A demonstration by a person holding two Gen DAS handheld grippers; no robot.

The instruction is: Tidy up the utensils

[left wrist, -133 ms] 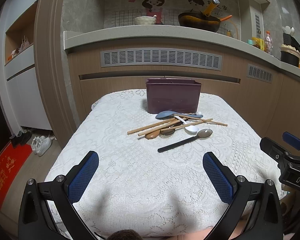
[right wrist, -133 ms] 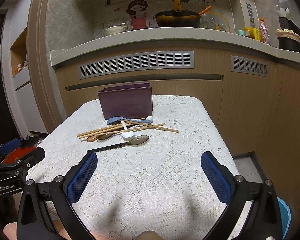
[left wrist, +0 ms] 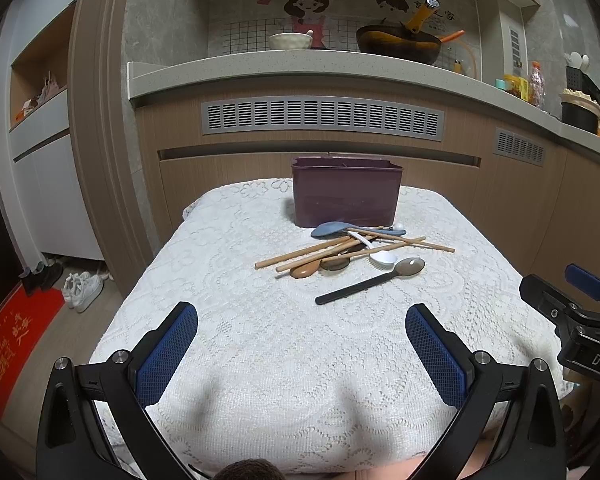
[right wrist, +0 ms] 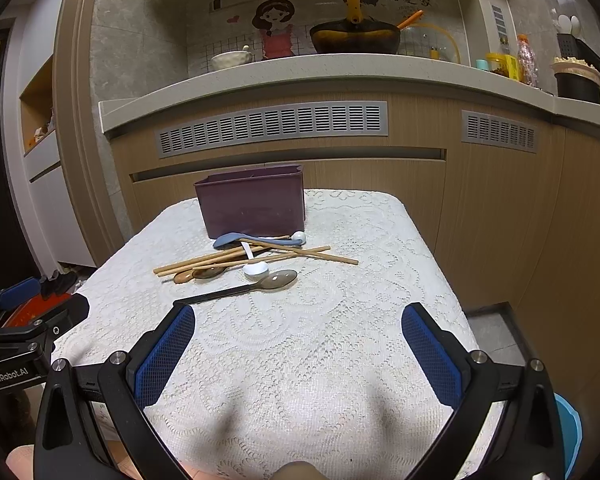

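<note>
the utensils (left wrist: 355, 252) are lying in a loose heap on the lace tablecloth (left wrist: 260, 340), just in front of the purple holder (left wrist: 345, 192); a black-handled spoon (left wrist: 369, 280) is lying nearest. the left gripper (left wrist: 301, 344) and right gripper (right wrist: 298, 344) are hovering near the table's front edge, jaws spread wide, holding nothing.

Lace-covered table (left wrist: 284, 360) w/ wood cabinets (left wrist: 499, 200) at 12 o'clock, red mat (left wrist: 8, 344) on floor at 9.

Utensils (left wrist: 351, 254) piled before upright purple bin (left wrist: 345, 194).
</note>
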